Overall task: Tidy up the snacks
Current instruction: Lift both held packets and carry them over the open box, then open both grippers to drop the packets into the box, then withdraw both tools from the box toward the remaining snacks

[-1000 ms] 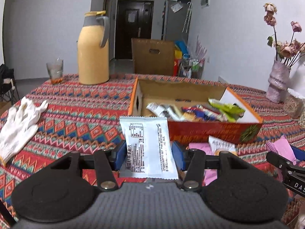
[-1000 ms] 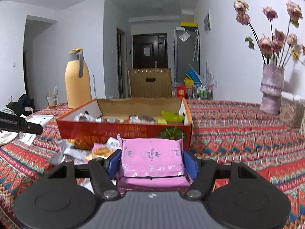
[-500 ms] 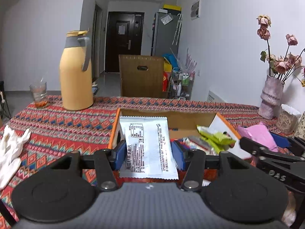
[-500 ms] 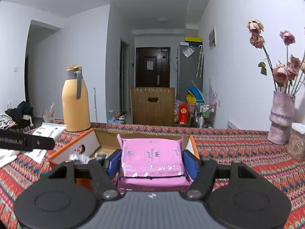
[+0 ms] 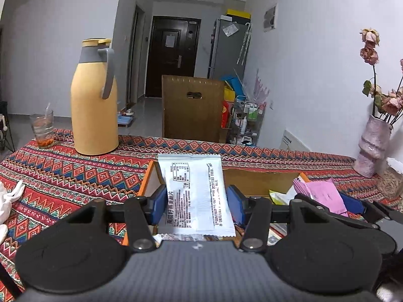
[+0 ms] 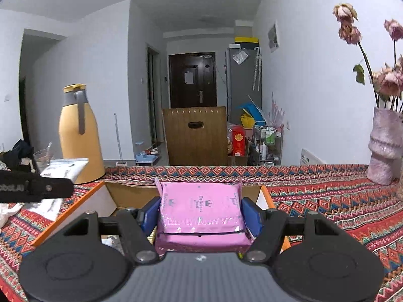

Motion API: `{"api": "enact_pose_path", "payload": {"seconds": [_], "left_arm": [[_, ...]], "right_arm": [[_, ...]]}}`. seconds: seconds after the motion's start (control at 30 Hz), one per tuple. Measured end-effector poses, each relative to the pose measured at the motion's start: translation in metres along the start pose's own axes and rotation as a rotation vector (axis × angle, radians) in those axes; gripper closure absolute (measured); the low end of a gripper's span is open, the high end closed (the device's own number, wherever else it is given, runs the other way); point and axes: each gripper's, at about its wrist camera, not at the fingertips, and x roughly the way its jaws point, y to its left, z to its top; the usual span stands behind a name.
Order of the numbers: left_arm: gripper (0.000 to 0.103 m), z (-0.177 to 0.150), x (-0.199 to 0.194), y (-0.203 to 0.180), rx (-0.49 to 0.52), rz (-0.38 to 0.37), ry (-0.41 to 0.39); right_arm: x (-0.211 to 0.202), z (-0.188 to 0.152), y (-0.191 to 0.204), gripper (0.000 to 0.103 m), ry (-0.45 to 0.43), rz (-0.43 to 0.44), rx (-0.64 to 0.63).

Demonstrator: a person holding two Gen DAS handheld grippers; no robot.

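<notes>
While left fingers (image 5: 163, 207) clamp a white packet (image 5: 196, 196), right fingers (image 6: 252, 212) squeeze pink packets (image 6: 201, 209) above the box (image 6: 83, 205)

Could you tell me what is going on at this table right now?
A person is sorting snacks with a handheld gripper in each hand. The left gripper is shut on a white snack packet, and the right gripper is shut on a pink snack pack. Both are held over the open cardboard box on the patterned tablecloth; neither has been released yet. A yellow thermos and a vase of dried flowers stand further back.
</notes>
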Motion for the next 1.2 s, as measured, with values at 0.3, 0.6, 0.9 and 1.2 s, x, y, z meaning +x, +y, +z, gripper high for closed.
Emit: {"api": "enact_pose_path", "payload": {"seconds": [0.3,0.6,0.9,1.2], "left_arm": [[0.051,-0.015,0.027,0.001,0.019,0.007,0.057],[0.0,-0.02,0.015,0.008,-0.029,0.032,0.026],[0.0,-0.021,0.017,0.01,-0.04,0.04,0.057],[0.0,-0.013,-0.01,0.005,-0.041,0.041,0.06]], "right_arm": [[0.017,-0.018,-0.003,0.036,0.04,-0.026,0.001],[0.013,-0.019,-0.01,0.0,0.058,-0.045,0.055],[0.01,-0.022,-0.012,0.0,0.078,-0.043,0.075],[-0.002,-0.014,-0.013,0.0,0.074,-0.078,0.081]]}}
